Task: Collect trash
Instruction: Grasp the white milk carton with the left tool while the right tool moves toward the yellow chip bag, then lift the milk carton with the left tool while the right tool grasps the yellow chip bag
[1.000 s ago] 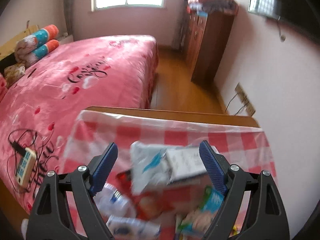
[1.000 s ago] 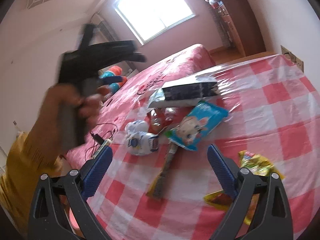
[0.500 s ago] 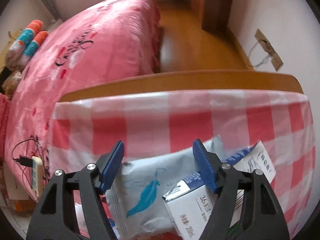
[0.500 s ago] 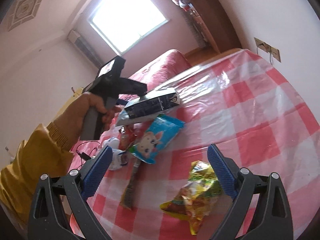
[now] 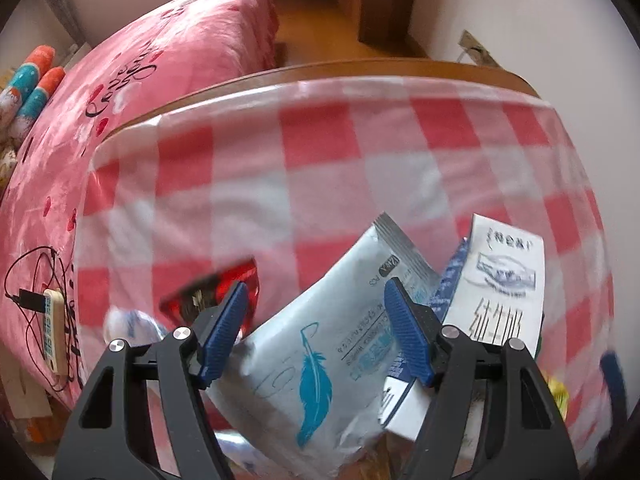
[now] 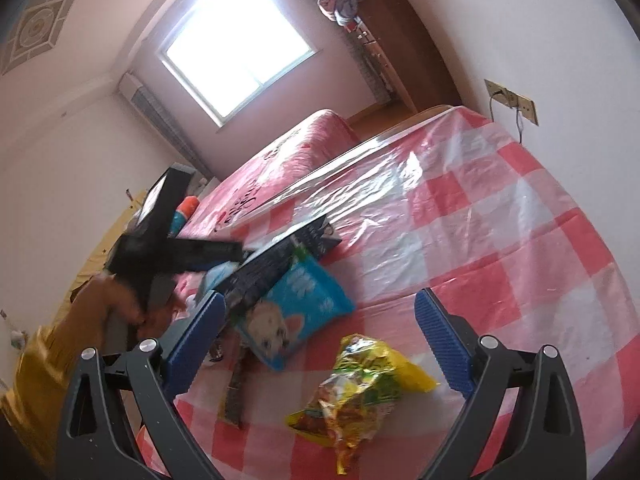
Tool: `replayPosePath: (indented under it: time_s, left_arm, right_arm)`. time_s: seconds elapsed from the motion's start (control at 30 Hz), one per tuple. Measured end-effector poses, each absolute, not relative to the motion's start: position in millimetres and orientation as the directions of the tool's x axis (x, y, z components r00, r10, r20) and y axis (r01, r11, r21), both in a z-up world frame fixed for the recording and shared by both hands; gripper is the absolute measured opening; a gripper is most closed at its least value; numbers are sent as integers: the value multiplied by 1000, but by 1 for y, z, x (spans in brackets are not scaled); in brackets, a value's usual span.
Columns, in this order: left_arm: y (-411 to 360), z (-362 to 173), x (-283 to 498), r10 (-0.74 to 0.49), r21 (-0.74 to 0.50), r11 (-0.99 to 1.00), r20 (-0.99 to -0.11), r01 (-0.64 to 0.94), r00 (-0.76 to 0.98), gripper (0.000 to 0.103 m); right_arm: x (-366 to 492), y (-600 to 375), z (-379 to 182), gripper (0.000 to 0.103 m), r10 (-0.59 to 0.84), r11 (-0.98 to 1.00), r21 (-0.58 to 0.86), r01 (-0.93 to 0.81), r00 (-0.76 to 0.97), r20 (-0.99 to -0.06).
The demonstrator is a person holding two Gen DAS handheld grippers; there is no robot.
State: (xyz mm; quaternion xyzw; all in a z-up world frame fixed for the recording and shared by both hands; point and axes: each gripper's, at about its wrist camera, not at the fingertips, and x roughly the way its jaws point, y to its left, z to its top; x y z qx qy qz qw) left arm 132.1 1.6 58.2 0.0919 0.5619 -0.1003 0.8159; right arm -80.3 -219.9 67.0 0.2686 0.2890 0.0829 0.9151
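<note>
In the left wrist view my left gripper (image 5: 318,308) is open, its jaws on either side of a pale blue wipes pack with a feather print (image 5: 320,352). A white and blue milk carton (image 5: 496,292) lies to its right and a red wrapper (image 5: 216,292) to its left. In the right wrist view my right gripper (image 6: 320,332) is open above a crumpled yellow snack bag (image 6: 360,392). A blue pack with a dog picture (image 6: 296,312), the dark carton (image 6: 280,264) and a brown wrapper strip (image 6: 236,392) lie beyond it. The left gripper's body (image 6: 168,232) shows at the left.
The trash lies on a table with a red and white checked plastic cloth (image 5: 360,152). A pink bed (image 5: 160,72) stands beyond it, with a remote and cable (image 5: 52,320). A wooden wardrobe (image 6: 404,48) and a wall socket (image 6: 512,100) are at the far right.
My left gripper has dropped towards the table and closed in over the wipes pack. My right gripper has moved in over the yellow snack bag.
</note>
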Motion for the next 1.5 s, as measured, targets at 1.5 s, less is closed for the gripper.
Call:
replayPosePath:
  time_s: [1.5]
  left_arm:
    - [-54, 67, 24, -328, -52, 867, -808, 495, 490, 64]
  right_arm:
    - [-126, -200, 30, 94, 302, 895, 447, -9, 750, -588]
